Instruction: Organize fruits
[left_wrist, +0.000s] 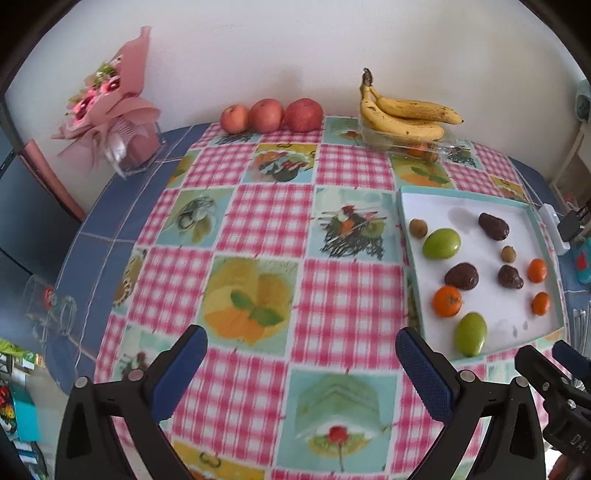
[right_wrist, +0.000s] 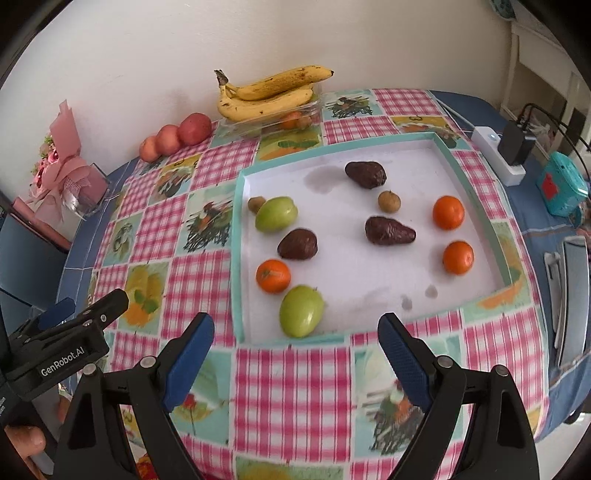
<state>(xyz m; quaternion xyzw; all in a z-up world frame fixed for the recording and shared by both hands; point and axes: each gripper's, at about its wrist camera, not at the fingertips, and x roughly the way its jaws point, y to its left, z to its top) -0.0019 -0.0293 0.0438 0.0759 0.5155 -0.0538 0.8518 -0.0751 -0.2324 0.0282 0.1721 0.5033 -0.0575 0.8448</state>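
A white tray with a teal rim (right_wrist: 369, 146) (left_wrist: 465, 194) lies on the checked tablecloth. It holds two green fruits (right_wrist: 301, 311) (right_wrist: 276, 213), three dark brown avocados (right_wrist: 297, 244) (right_wrist: 389, 230) (right_wrist: 365, 174), three oranges (right_wrist: 273, 276) (right_wrist: 448, 212) (right_wrist: 458, 257) and two small brown fruits (right_wrist: 389, 201) (right_wrist: 255, 203). My right gripper (right_wrist: 297, 341) is open and empty, just in front of the tray's near rim. My left gripper (left_wrist: 301, 349) is open and empty over the cloth, left of the tray. The nearest green fruit also shows in the left wrist view (left_wrist: 470, 333).
Three red apples (left_wrist: 271, 115) stand by the back wall. Bananas (left_wrist: 402, 112) lie on a clear plastic box (left_wrist: 406, 146). A pink bouquet (left_wrist: 110, 99) is at the back left. A power strip with a charger (right_wrist: 502, 155) and a teal box (right_wrist: 563, 188) lie right of the tray.
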